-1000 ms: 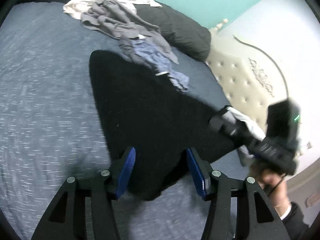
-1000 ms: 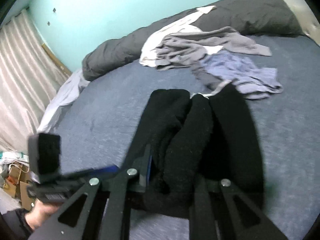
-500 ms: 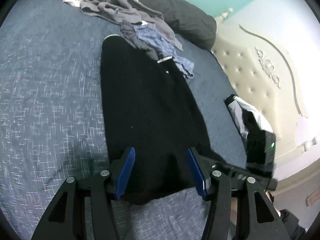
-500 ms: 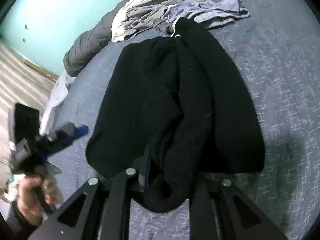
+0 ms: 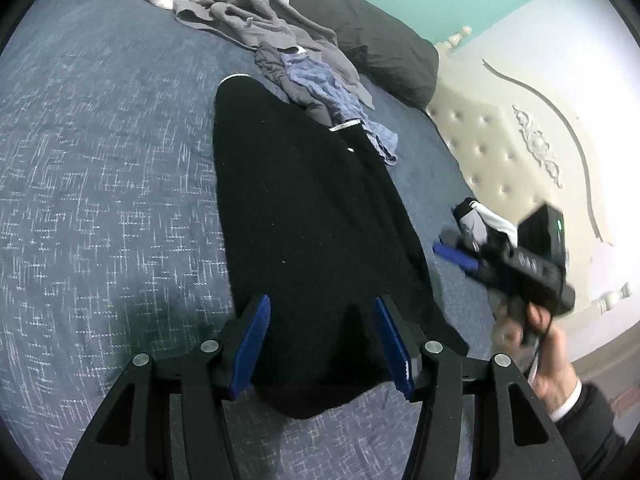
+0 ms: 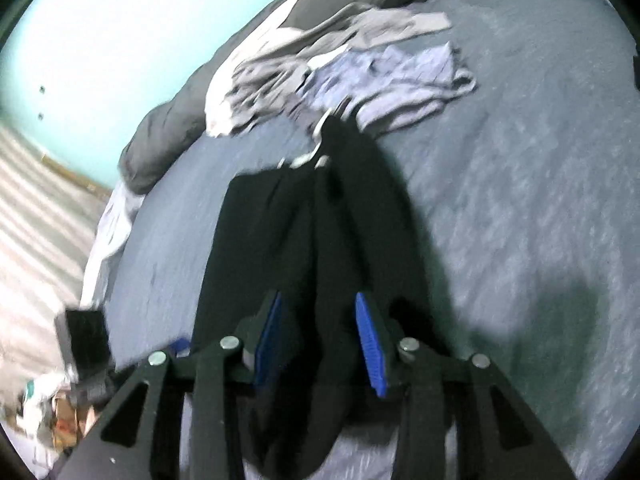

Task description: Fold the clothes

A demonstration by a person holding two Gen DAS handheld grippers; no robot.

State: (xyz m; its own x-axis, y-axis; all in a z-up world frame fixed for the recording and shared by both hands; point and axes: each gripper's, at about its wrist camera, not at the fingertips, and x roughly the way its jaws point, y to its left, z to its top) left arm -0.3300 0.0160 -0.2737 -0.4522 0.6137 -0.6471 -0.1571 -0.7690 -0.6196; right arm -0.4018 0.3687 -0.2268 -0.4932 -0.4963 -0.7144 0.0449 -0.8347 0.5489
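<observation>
The left gripper (image 5: 320,344) stands wide over the long black fleece garment (image 5: 304,216) lying on the blue bed (image 5: 100,180). The right gripper (image 6: 320,344) is opening, fabric between unpressed fingers (image 6: 370,344); released cloth may slump, spoiling the fold.
</observation>
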